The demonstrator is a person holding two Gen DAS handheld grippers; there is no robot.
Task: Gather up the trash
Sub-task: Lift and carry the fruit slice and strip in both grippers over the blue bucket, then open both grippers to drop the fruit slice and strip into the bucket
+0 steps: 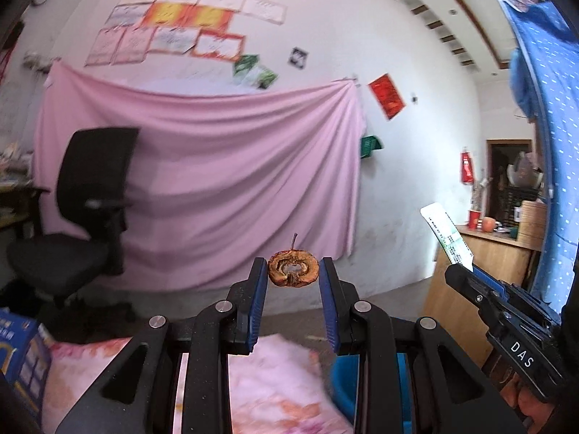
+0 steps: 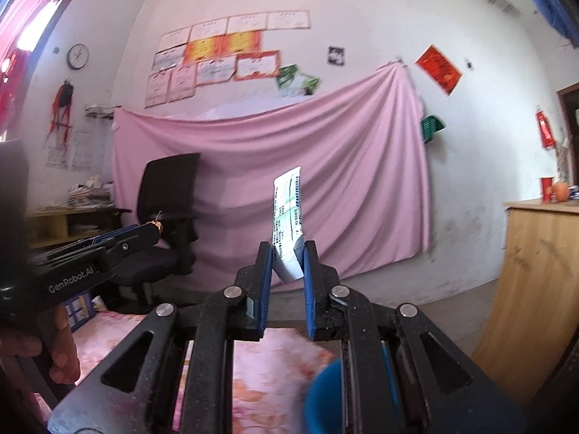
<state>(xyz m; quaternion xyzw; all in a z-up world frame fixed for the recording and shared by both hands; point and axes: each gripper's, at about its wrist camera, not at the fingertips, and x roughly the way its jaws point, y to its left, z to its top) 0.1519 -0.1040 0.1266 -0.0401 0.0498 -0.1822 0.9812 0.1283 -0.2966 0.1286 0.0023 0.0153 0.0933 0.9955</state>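
Left hand-held gripper [image 1: 293,275], frame centre, clamps a browned apple core [image 1: 293,273]; right hand-held gripper [image 2: 287,264] pinches a printed wrapper [image 2: 287,217]. Recommendation: hold both level until over the blue bin [image 1: 343,383], lower right.

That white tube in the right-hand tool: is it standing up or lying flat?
Standing up, leaning slightly. The tube rises from between the right gripper's jaws, which pinch its lower end.
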